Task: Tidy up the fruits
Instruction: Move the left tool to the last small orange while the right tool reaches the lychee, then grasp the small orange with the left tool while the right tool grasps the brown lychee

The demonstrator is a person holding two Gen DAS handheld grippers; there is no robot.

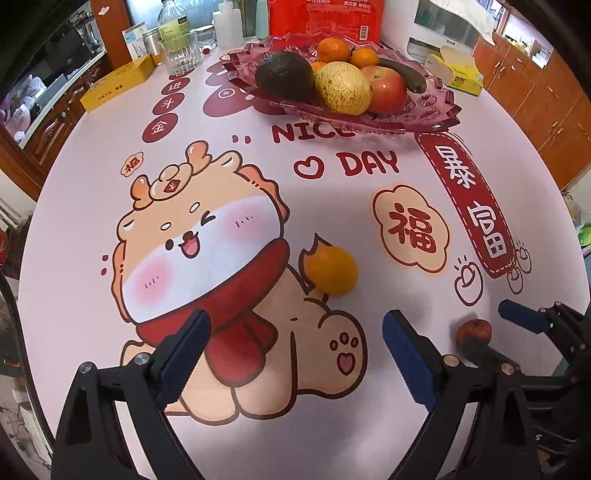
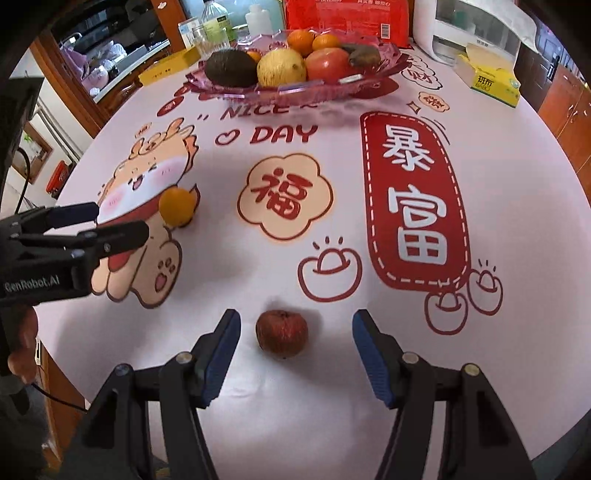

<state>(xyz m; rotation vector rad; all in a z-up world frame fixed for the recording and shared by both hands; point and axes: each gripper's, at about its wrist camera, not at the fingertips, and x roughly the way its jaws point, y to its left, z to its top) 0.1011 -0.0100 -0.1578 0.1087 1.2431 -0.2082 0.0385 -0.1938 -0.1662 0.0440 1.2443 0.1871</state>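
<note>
Evidently both grippers, left [image 1: 295, 354] and right [image 2: 295, 354], are held spread and empty; the orange [image 1: 332, 270] and shrivelled apple [image 2: 282, 334] lie loose on the table [image 2: 517, 206], round, light, best pinched across their middles.

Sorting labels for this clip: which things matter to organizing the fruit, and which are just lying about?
Job:
orange
wrinkled red fruit
pink fruit tray
left claw
right claw

Lying about:
yellow tissue box
plastic bottle
glass tumbler
</note>
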